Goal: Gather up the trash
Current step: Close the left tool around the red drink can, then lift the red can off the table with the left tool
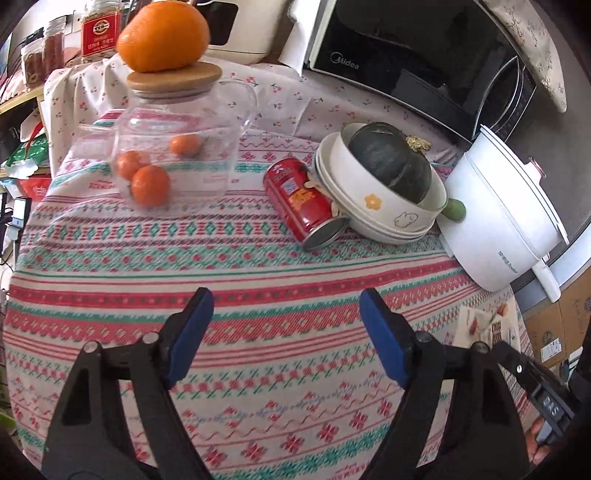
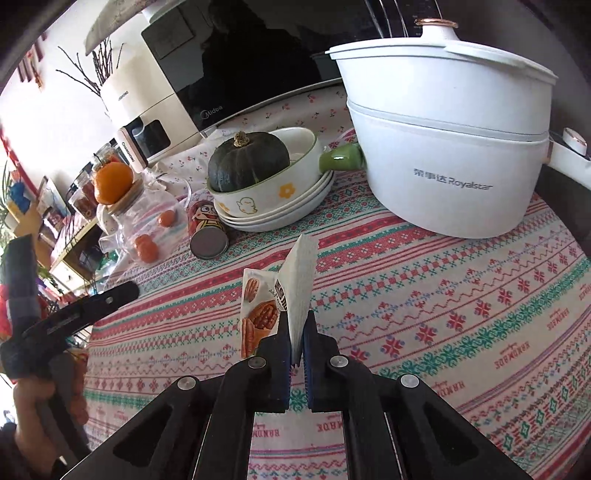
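Observation:
A red drink can [image 1: 308, 203] lies on its side on the patterned tablecloth [image 1: 258, 280], its end leaning against a stack of white dishes; in the right wrist view the red drink can [image 2: 207, 230] is at mid-left. My left gripper [image 1: 286, 308] is open, short of the can, with bare cloth between its blue pads. My right gripper [image 2: 295, 325] is shut on a white snack wrapper [image 2: 291, 291] printed with pecans, lifted off the cloth. That wrapper [image 1: 484, 321] also shows at the right edge of the left wrist view.
A white bowl [image 1: 388, 199] holds a dark green squash [image 1: 391, 162]. A white electric pot [image 1: 506, 214] stands to the right, a microwave [image 1: 406, 55] behind. At left a glass jar [image 1: 177, 147] with a large orange [image 1: 162, 35] on its lid, small oranges [image 1: 149, 184] beside.

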`<state>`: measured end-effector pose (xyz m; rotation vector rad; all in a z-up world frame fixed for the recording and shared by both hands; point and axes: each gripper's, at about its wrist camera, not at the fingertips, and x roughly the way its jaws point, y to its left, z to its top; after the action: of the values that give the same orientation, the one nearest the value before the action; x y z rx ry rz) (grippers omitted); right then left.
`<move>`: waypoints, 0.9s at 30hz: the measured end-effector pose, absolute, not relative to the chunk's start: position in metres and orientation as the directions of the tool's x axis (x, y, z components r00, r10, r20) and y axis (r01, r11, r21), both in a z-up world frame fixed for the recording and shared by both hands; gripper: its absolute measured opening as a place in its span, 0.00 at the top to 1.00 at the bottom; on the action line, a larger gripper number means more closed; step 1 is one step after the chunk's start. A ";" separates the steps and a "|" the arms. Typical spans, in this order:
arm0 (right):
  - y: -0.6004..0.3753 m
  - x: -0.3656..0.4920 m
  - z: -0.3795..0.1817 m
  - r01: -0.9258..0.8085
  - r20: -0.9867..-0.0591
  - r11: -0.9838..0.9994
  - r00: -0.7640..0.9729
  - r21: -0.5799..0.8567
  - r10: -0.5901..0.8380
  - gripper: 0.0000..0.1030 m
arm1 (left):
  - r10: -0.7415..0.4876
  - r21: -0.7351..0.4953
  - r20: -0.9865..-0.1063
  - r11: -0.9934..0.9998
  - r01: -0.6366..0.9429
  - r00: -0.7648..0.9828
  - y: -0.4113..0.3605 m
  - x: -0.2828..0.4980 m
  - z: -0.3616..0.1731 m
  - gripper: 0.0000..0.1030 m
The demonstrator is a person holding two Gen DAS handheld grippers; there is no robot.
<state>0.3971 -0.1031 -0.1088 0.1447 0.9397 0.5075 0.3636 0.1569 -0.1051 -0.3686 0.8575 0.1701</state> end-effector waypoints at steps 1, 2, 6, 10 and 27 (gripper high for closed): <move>-0.107 0.397 -0.107 -0.357 -0.737 0.874 0.481 0.330 0.475 0.94 | -0.005 -0.260 -0.753 0.921 -0.291 0.658 0.154 0.371 -0.109 0.22; -0.111 0.396 -0.106 -0.359 -0.738 0.875 0.482 0.325 0.472 0.94 | -0.007 -0.263 -0.748 0.921 -0.287 0.664 0.151 0.377 -0.113 0.22; -0.128 0.397 -0.101 -0.362 -0.725 0.872 0.495 0.329 0.478 0.94 | -0.001 -0.234 -0.733 0.939 -0.251 0.680 0.136 0.398 -0.122 0.22; -0.133 0.401 -0.100 -0.361 -0.720 0.873 0.503 0.327 0.478 0.94 | -0.002 -0.226 -0.725 0.945 -0.235 0.689 0.131 0.415 -0.127 0.23; -0.137 0.402 -0.105 -0.337 -0.735 0.883 0.498 0.325 0.461 0.94 | 0.082 -0.134 -0.789 0.944 -0.301 0.609 0.157 0.453 -0.144 0.72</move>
<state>0.4017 -0.1372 -0.1051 0.1453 0.9321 0.4851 0.4532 0.1569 -0.1440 -0.2652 0.8905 0.2244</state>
